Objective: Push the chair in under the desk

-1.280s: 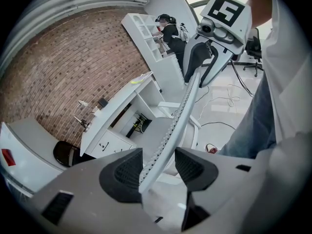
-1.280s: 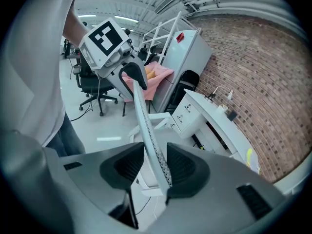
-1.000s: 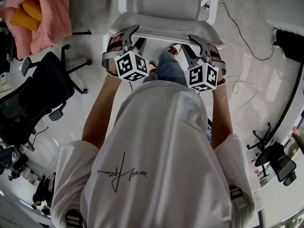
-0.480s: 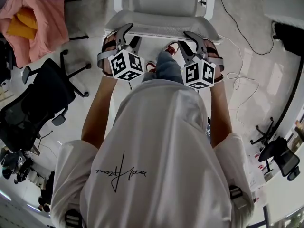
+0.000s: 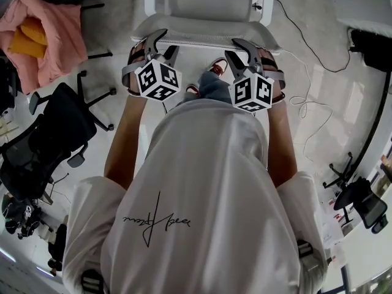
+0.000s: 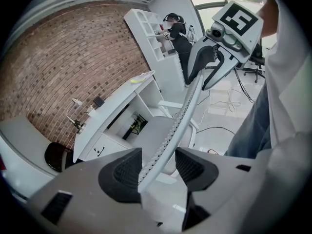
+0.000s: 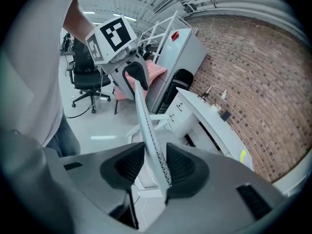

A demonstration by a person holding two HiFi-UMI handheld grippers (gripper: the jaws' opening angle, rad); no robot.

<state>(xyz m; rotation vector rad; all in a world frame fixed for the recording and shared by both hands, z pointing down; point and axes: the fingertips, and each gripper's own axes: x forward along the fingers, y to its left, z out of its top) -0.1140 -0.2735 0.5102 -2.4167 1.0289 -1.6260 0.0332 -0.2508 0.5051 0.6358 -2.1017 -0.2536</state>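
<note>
So that the office chair can be pushed under the desk, its backrest rim is straddled by the left gripper and right gripper, jaws apart, seemingly unclamped.

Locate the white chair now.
Head view, top centre: the chair stands ahead, backrest rim between the jaws of the left gripper and right gripper, desk beyond.

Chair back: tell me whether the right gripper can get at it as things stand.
Probably yes: the right gripper has its fingers on either side of the chair back at its top edge, with nothing blocking.
</note>
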